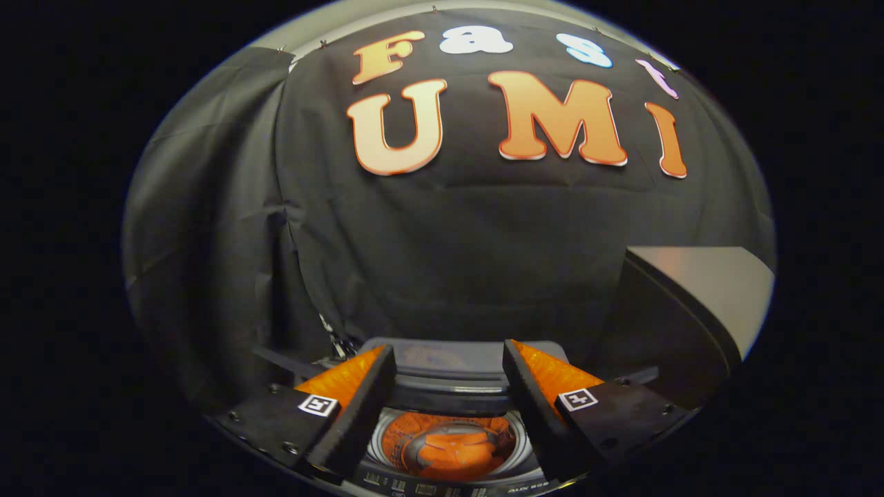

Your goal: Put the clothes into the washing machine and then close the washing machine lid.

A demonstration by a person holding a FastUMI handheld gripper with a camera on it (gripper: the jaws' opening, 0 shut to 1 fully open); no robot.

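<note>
Tongs (449,386) stand open, both fingers spread wide with nothing between the pads, poised above the washing machine (449,476). Between the fingers and below them, the round drum (449,445) is visible from above; its opening is uncovered. Orange clothes (452,449) lie inside the drum, bunched near its middle, so the loading part of the task appears complete.

Just beyond the fingertips, the washing machine lid (449,369) stands raised at the far side of the opening (its translucent panel faces the tongs). The step in hand is therefore judged to be closing that lid.

Recommended procedure:
1. Advance the tongs over the drum toward the upper edge of the lid, keeping both fingers clear of the drum rim.
2. Contact the lid near the middle of its free edge, so that it swings evenly on its hinge and does not twist.
3. Either pinch the edge lightly or hook one finger behind it, then draw it forward and down.
4. Lower it under control; do not let it drop.
5. Confirm that no fabric lies across the rim before the lid seats.

A grey box (697,290) stands to the right, well apart from the lid.
</note>
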